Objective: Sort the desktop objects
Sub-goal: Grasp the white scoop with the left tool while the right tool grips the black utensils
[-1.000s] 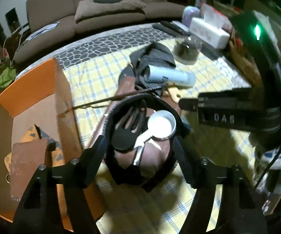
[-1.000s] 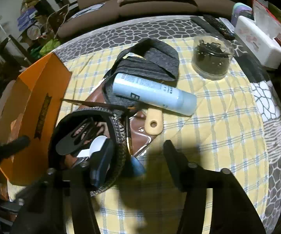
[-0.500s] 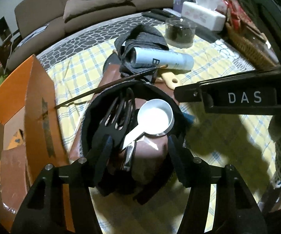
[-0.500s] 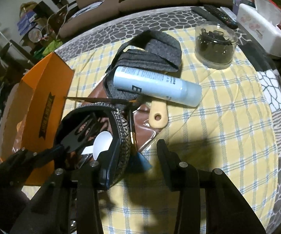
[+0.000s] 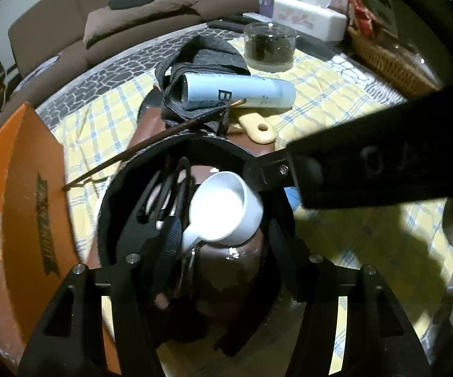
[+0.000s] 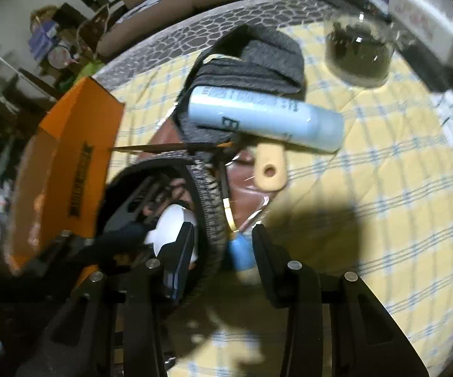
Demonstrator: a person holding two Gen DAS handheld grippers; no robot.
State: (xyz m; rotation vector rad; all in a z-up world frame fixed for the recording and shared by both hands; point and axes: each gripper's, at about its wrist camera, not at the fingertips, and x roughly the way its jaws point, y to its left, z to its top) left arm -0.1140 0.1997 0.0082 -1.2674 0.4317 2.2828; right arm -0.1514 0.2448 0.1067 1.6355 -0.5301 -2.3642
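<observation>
A white scoop (image 5: 223, 210) lies inside a black band (image 5: 113, 194) at the centre of the left view, its handle running toward 7 o'clock, beside a black fork (image 5: 166, 194) at its 9 o'clock. All three rest on a brown pouch (image 5: 226, 267) on the checked cloth (image 5: 336, 94). The left gripper (image 5: 223, 242) straddles the scoop with its fingers apart, one finger (image 5: 170, 248) touching the handle side, the other clear of the cup. The right gripper (image 6: 223, 245) has its fingers apart as well, one finger (image 6: 179, 251) inside the band next to the scoop (image 6: 173, 223), the other outside it; the band's grey knit rim (image 6: 207, 194) and a blue object (image 6: 240, 251) sit between them. Whether the rim is touched cannot be told. At 12 o'clock from the band lie a thin stick (image 5: 151, 139), a pale blue can (image 5: 239, 94) on grey cloth (image 5: 207, 53), and a wooden handle (image 5: 258, 127). An orange box (image 5: 22, 163) stands at 9 o'clock, touching the stick's tip. A glass jar (image 5: 270, 47) sits at 1 o'clock, a tissue box (image 5: 308, 20) beyond it.
</observation>
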